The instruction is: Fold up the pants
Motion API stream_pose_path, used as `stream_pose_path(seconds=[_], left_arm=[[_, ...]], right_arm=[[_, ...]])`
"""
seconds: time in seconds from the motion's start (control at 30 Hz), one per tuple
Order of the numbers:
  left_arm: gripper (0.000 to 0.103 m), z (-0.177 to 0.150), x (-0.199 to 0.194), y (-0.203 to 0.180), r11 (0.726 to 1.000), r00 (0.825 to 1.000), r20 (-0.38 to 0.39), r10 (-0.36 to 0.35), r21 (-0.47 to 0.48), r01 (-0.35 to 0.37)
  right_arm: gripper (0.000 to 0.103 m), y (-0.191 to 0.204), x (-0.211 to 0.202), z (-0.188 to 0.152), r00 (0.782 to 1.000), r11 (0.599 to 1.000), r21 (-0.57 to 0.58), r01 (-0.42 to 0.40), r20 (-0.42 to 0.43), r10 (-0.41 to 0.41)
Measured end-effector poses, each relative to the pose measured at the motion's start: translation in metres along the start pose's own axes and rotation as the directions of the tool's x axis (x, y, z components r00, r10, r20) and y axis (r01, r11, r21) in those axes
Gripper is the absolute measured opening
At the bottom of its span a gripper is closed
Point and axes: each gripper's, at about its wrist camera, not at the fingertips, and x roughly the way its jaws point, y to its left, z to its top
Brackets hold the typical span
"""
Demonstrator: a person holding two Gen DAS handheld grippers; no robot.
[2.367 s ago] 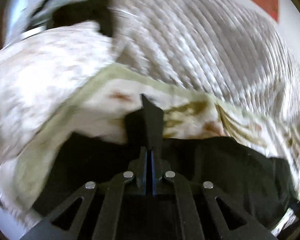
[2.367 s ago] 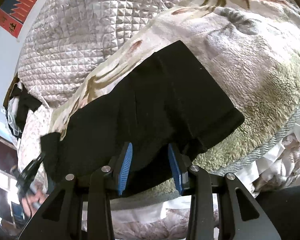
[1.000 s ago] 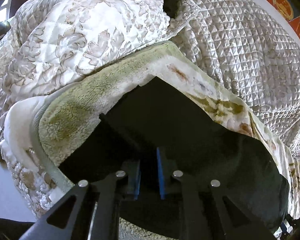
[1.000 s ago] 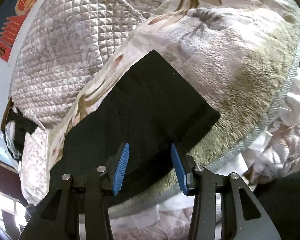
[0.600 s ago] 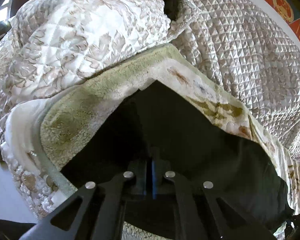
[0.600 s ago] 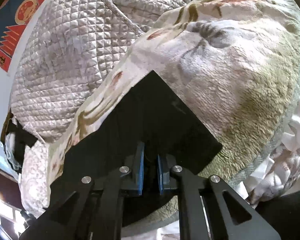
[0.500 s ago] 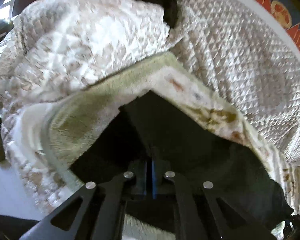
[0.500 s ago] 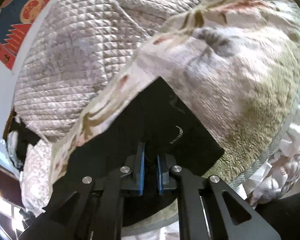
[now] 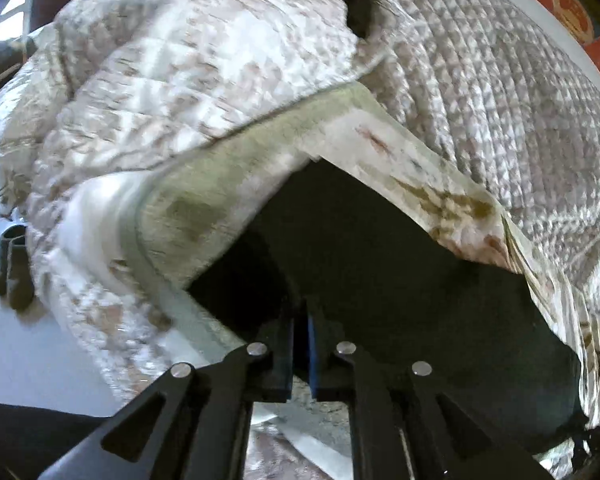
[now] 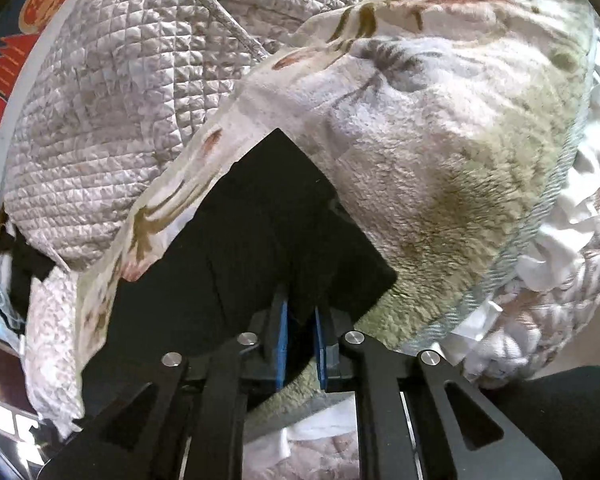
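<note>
You have the black fabric pants (image 9: 380,264) lying flat on the fluffy green-and-cream floral blanket (image 10: 440,168) near the front edge of the bed, and each claw is biting its near hem. Your left claw (image 9: 300,344) has its blue pads nearly pressed together on a thin pinch of the black cloth at the garment's left corner; your right claw (image 10: 300,340) is closed on a thicker bunch near the right corner, with a narrow gap between the pads filled by fabric. The main risk, as I judge it, is uneven grip: the left pinch looks shallow, so if you lift or swing quickly the cloth could slide out and 1 side would drop, leaving a skewed fold. The left view is smeared with motion, so I can't confirm how deep that bite is. A 2nd risk is catching the pile of the blanket along with the pants, since the pads sit right at the hem where the 2 fabrics touch; that would drag the blanket up and wrinkle the surface beneath. Also keep both claws level as you carry the edge toward the grey quilted bedspread (image 10: 112,92) at the back of the bed, or the far edge may bunch instead of lying square.
</note>
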Motion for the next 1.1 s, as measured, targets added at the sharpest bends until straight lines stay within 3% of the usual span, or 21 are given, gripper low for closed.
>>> stream_pose_path(seconds=[0.13,0.2,0.3,0.33,0.4,0.47,0.53,0.63,0.77,0.93,1.03,1.1], left_arm=[[0.011,0.010,-0.020,0.007,0.998,0.995,0.074,0.062,-0.024,-0.060],[0.015,0.018,-0.028,0.002,0.999,0.992,0.115,0.051,-0.006,-0.050],[0.032,0.023,-0.026,-0.019,0.999,0.994,0.111,-0.019,0.049,0.014],[0.034,0.022,-0.023,-0.028,0.996,0.994,0.096,-0.047,0.074,0.040],[0.036,0.017,-0.011,-0.044,0.988,0.993,0.031,-0.110,0.115,0.106],[0.036,0.009,0.007,-0.053,0.985,0.993,-0.045,-0.106,0.134,0.111],[0.036,0.002,0.024,-0.056,0.986,0.992,-0.111,-0.055,0.151,0.071],[0.036,0.002,0.021,-0.067,0.976,0.997,-0.076,-0.029,0.215,0.045],[0.036,0.016,0.023,-0.106,0.951,0.989,-0.079,-0.121,0.276,0.138],[0.036,0.023,0.049,-0.166,0.891,0.974,-0.140,-0.178,0.397,0.220],[0.036,0.021,0.075,-0.181,0.872,0.973,-0.178,-0.144,0.442,0.210],[0.036,0.020,0.100,-0.174,0.891,0.978,-0.200,-0.058,0.432,0.141]], right_arm=[[0.020,0.008,-0.032,0.003,0.984,0.992,-0.062,0.107,0.146,-0.097],[0.025,0.020,-0.040,0.006,0.974,0.984,-0.131,0.123,0.206,-0.094],[0.029,0.043,-0.022,0.003,0.989,0.959,-0.276,0.069,0.148,-0.028],[0.029,0.050,-0.013,-0.001,0.992,0.947,-0.317,0.060,0.121,-0.022],[0.029,0.053,0.012,-0.010,0.997,0.928,-0.364,0.078,0.052,-0.063],[0.029,0.045,0.036,-0.017,0.991,0.924,-0.367,0.108,-0.035,-0.130],[0.029,0.042,0.031,-0.017,0.994,0.929,-0.357,0.095,-0.017,-0.108],[0.029,0.055,0.023,-0.007,0.996,0.910,-0.404,0.093,0.035,-0.087],[0.029,0.091,0.043,0.010,0.998,0.870,-0.489,0.057,0.031,-0.048],[0.029,0.129,0.091,0.023,0.995,0.812,-0.578,0.080,-0.005,-0.102],[0.029,0.129,0.113,0.029,0.988,0.802,-0.582,0.132,0.007,-0.157],[0.029,0.118,0.123,0.031,0.987,0.819,-0.561,0.120,-0.025,-0.161]])
